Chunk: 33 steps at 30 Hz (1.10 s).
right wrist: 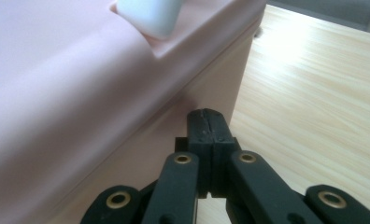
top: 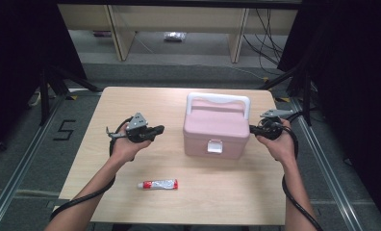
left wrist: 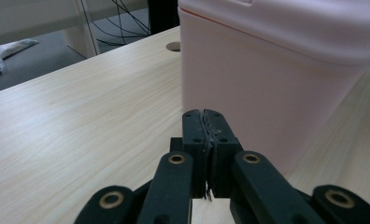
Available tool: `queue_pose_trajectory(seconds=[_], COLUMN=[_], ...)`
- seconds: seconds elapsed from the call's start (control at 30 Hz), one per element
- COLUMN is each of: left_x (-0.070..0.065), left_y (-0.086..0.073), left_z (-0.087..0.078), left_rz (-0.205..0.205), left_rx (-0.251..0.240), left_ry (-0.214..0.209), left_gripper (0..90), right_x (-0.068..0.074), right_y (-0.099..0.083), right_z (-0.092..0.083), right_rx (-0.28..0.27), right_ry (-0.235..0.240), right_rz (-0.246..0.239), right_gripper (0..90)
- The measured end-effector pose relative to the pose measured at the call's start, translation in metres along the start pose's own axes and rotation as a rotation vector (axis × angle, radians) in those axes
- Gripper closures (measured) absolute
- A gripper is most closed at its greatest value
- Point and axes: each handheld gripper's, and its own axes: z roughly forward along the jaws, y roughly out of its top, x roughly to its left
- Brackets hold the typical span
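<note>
At frame centre, a pink lidded box (top: pixel 216 129) sits on the table (top: pixel 131 103); left gripper (top: pixel 156 130) and right gripper (top: pixel 252 129), jaws pressed together, flank it. Rigid, probably light, smooth plastic; the white handle (top: pixel 218 100) looks the best hold.

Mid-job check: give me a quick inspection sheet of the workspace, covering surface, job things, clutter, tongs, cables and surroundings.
Surface: light wooden table, mostly bare.
Job things: pink box with white handle and white front latch, lid down, standing right of centre.
Clutter: red and white tube lying flat near the front edge, apart from the box.
Tongs: left tongs shut, empty, pointing at the box's side with a gap between; right tongs shut, empty, tips close against the box's other side, contact unclear.
Cables: a black cable trails from each hand's tongs along the forearm; more cables lie on the floor at the far right.
Surroundings: grey floor marked with a 5, pale furniture beyond, black curtains either side.
</note>
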Motion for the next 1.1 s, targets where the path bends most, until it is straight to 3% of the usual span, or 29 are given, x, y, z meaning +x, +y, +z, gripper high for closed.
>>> queue_pose_trajectory(seconds=[0.27, 0.3, 0.33, 0.37, 0.5, 0.63, 0.67, 0.7, 0.93, 1.07, 1.1], left_x=[0.009, 0.012, 0.015, 0.017, 0.025, 0.031, 0.033, 0.034, 0.043, 0.046, 0.048], left_y=[-0.003, -0.004, -0.004, -0.004, -0.005, -0.009, -0.011, -0.012, -0.02, -0.022, -0.023], left_z=[-0.01, -0.012, -0.014, -0.014, -0.019, -0.026, -0.027, -0.03, -0.038, -0.042, -0.045], left_rz=[-0.013, -0.017, -0.017, -0.016, -0.014, -0.029, -0.034, -0.032, -0.028, -0.028, -0.025], left_rx=[-0.007, -0.007, -0.003, -0.005, -0.004, -0.002, -0.007, 0.002, 0.007, 0.007, 0.009], left_ry=[0.025, 0.032, 0.039, 0.043, 0.055, 0.074, 0.076, 0.083, 0.092, 0.101, 0.107], left_gripper=[87.7, 87.7, 87.7, 87.7, 87.8, 87.9, 87.9, 88.0, 88.0, 88.0, 88.0], right_x=[0.022, 0.026, 0.028, 0.032, 0.041, 0.054, 0.055, 0.058, 0.074, 0.083, 0.084], right_y=[0.012, 0.013, 0.015, 0.016, 0.023, 0.03, 0.032, 0.032, 0.039, 0.045, 0.047], right_z=[0.018, 0.021, 0.023, 0.025, 0.035, 0.044, 0.046, 0.048, 0.059, 0.066, 0.068], right_rx=[-0.011, -0.012, -0.008, -0.007, -0.013, 0.003, -0.002, 0.002, 0.011, 0.016, 0.013], right_ry=[0.045, 0.059, 0.061, 0.067, 0.075, 0.092, 0.09, 0.099, 0.118, 0.13, 0.133], right_rz=[-0.058, -0.041, -0.06, -0.037, -0.084, -0.073, -0.106, -0.089, -0.106, -0.126, -0.149], right_gripper=[90.0, 90.0, 90.0, 90.0, 90.0, 90.0, 90.0, 90.0, 90.0, 90.0, 90.0])
